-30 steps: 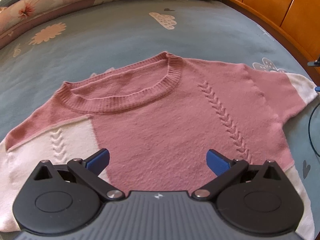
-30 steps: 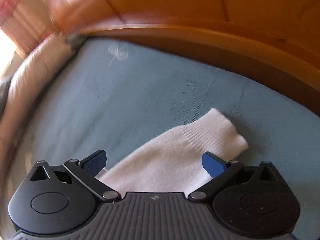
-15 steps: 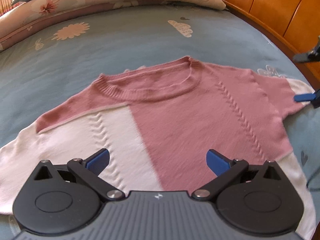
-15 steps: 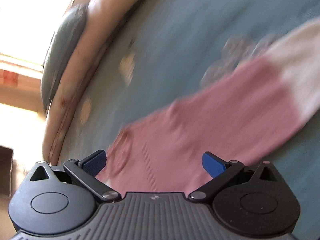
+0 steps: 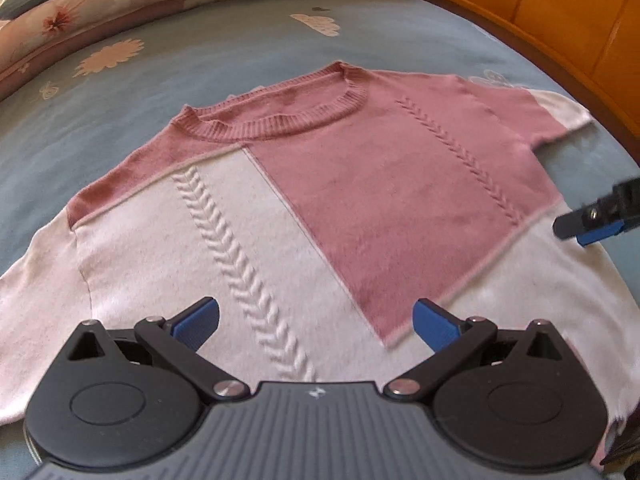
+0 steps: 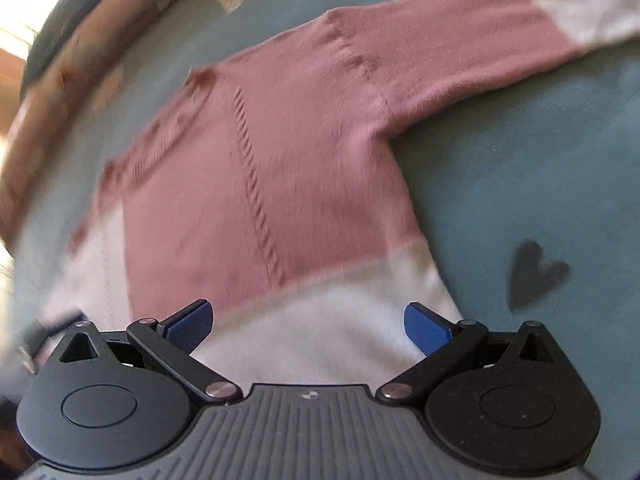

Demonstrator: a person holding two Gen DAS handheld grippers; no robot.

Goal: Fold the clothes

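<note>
Pink-and-white sweater flat on bed, neckline far, hem near, long axis near-to-far. Left hand-held gripper spread above near hem. Right hand-held gripper spread, above right hem corner, nearer right sleeve.

Both wrist cameras look low and close across the same sweater, from adjacent sides.
</note>
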